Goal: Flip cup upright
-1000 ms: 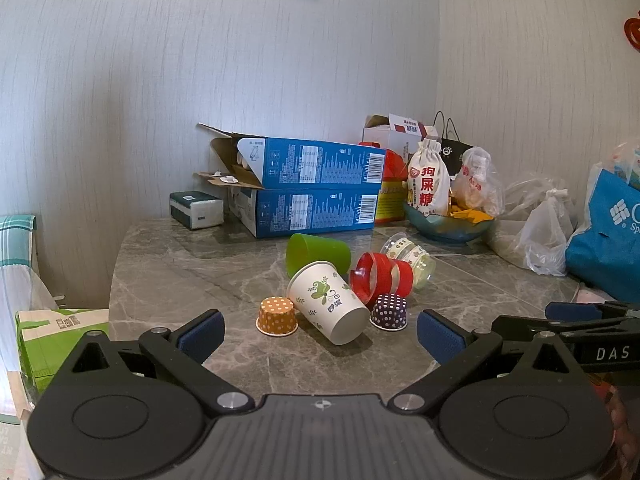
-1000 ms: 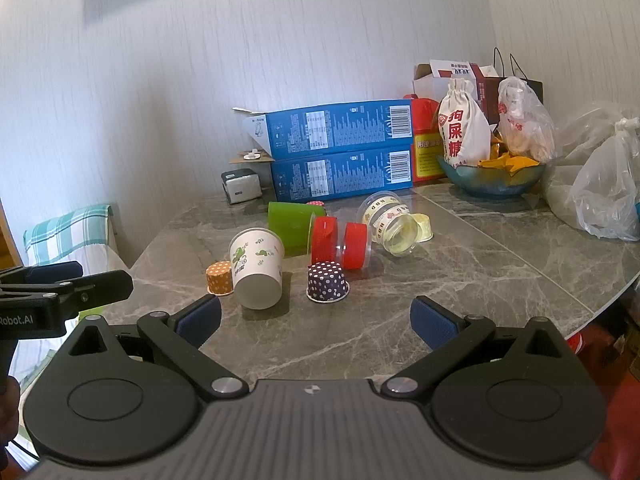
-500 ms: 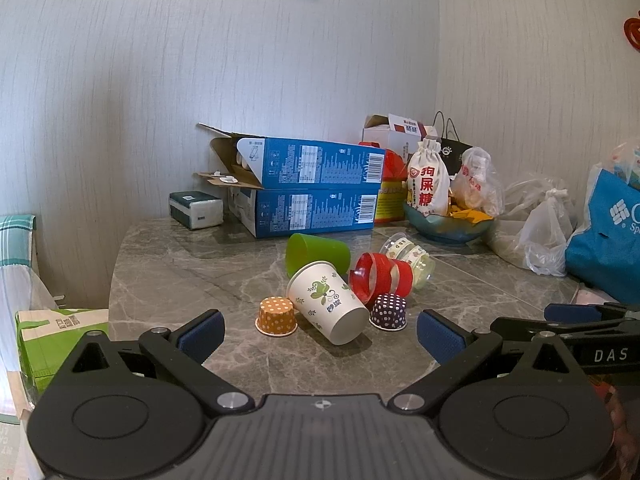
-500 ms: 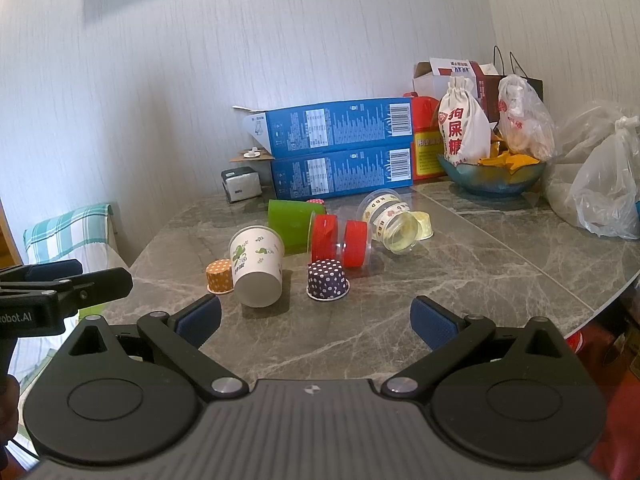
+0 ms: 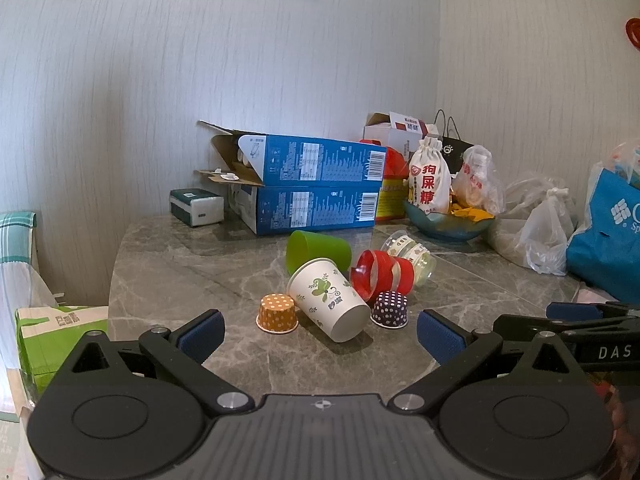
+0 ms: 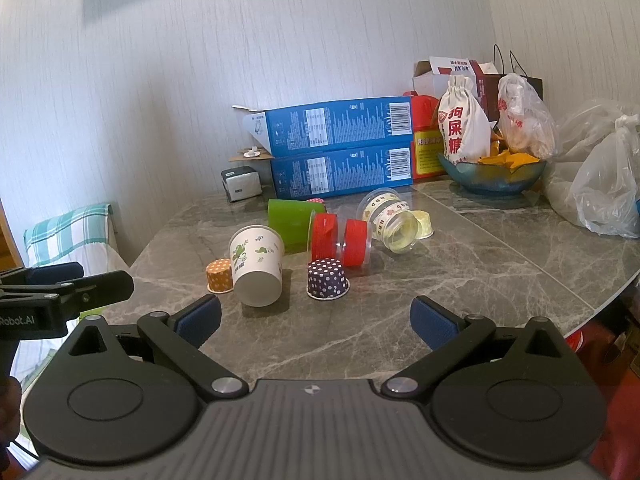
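Two views: the left one shows the left gripper (image 5: 318, 330) spread wide and empty, ready to grab, facing the white paper cup with green leaves (image 5: 329, 298) lying sideways mid grey marble table (image 5: 168, 272), while the right one shows the right gripper (image 6: 316, 320) equally wide, waiting near the table's front edge.

We see a white paper cup (image 5: 328, 298) with green leaves lying on its side on the tabletop (image 5: 192, 264), its bottom toward us, between two small dotted cups.

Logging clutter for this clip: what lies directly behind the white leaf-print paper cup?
Behind the tipped paper cup lies a green cup on its side. Its lower edge is hidden, so contact cannot be judged.
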`<state>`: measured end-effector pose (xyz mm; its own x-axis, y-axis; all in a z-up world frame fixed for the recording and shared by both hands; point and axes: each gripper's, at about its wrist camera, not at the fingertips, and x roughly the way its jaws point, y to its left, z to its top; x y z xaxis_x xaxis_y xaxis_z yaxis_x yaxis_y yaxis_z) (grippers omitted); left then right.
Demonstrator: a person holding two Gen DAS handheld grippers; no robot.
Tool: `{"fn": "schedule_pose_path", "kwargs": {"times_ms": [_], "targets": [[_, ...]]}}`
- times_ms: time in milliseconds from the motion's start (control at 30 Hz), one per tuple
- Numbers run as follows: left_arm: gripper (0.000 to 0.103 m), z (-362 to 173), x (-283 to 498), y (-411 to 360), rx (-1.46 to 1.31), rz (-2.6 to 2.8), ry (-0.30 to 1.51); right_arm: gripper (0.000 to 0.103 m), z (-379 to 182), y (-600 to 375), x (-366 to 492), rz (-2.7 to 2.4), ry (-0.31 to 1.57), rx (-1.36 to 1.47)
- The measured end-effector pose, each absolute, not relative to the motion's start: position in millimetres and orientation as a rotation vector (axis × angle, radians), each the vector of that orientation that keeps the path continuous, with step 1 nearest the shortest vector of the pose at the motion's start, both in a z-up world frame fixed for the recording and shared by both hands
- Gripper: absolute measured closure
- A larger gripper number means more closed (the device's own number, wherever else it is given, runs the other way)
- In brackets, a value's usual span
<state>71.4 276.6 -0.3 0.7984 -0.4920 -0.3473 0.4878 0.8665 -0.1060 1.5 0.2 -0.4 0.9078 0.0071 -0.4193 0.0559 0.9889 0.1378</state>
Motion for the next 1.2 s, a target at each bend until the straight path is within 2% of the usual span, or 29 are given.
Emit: {"fn": "schedule_pose_path", "kwargs": {"times_ms": [767,1200], "targets": [[0.0,-1,74,275,-0.014,-0.532,0.378,0.001,-3,1,1,-0.023,0.435,0.146],[0.0,4,103,266,-0.004,-0.537,0.4,0.001,7,-7,25,-0.013,0.459,0.129]]}}
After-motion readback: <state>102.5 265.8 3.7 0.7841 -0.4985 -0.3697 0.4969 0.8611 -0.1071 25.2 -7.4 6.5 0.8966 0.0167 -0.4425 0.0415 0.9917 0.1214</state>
